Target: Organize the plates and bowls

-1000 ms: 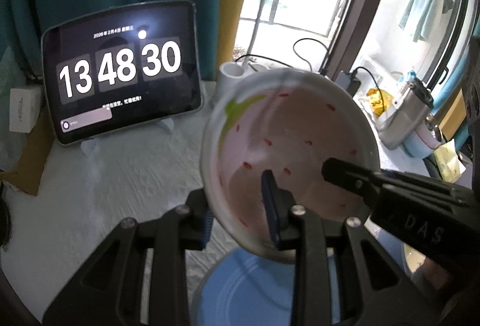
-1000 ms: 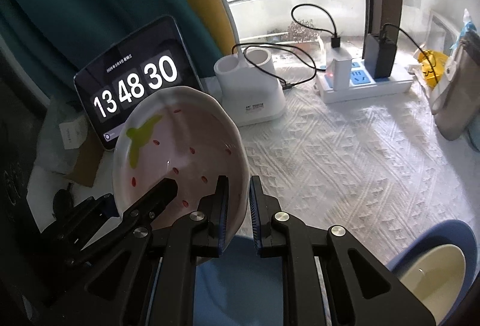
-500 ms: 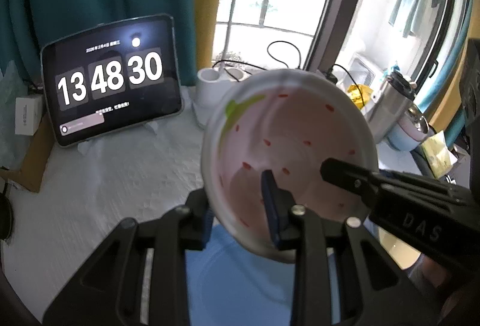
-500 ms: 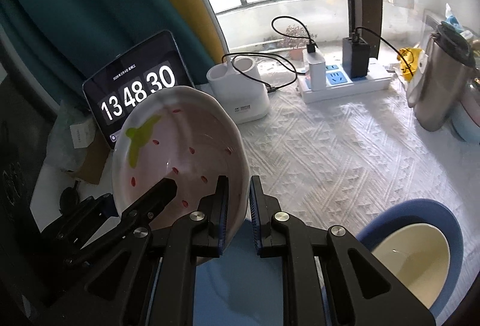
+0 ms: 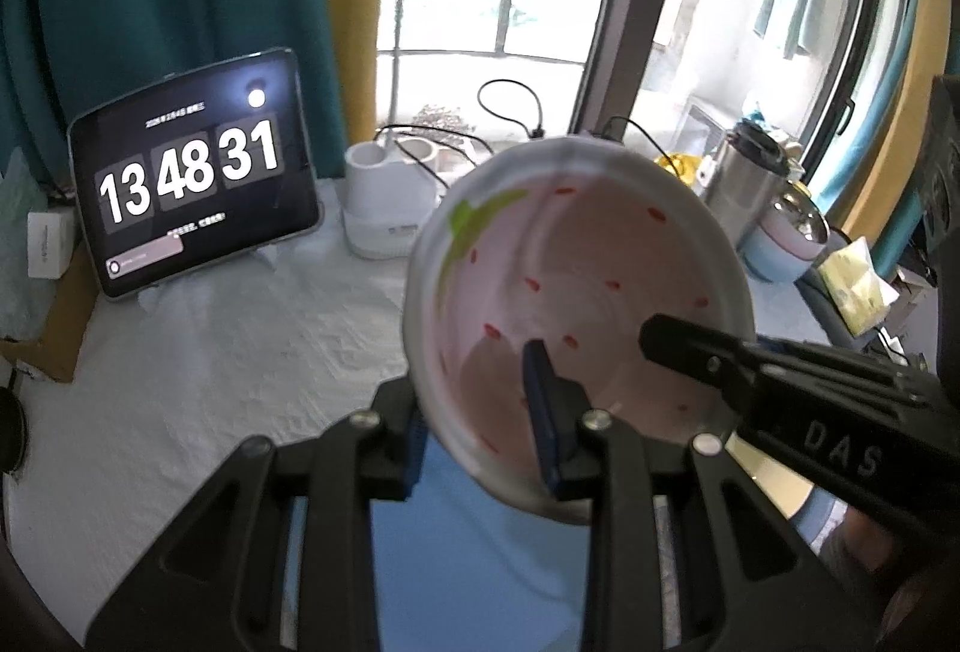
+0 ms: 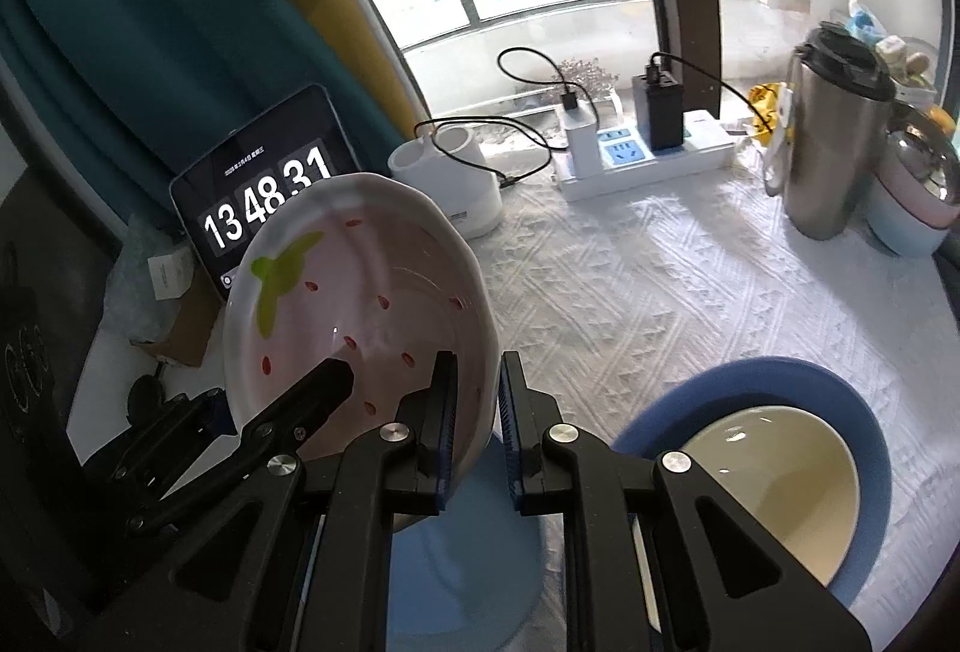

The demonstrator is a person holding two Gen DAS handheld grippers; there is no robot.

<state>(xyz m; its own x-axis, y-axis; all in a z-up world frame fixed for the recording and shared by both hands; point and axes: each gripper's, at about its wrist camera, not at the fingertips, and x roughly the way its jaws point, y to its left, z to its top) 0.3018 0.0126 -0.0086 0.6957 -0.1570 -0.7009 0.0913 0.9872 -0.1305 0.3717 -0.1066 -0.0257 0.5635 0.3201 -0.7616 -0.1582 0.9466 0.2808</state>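
A pink strawberry-pattern bowl with a white rim is held tilted in the air by both grippers. My left gripper is shut on its near rim, one finger inside and one outside. My right gripper is shut on the opposite rim of the same bowl. A light blue plate lies below the bowl on the white tablecloth; it also shows in the right wrist view. A cream bowl sits on a darker blue plate at the right.
A tablet clock stands at the back left, with a white holder beside it. A power strip, a steel flask and a pink and blue container stand at the back right.
Both grippers have lifted the strawberry bowl higher above the table. More of the table and the blue plate with the cream bowl has come into view. The grip is unchanged.
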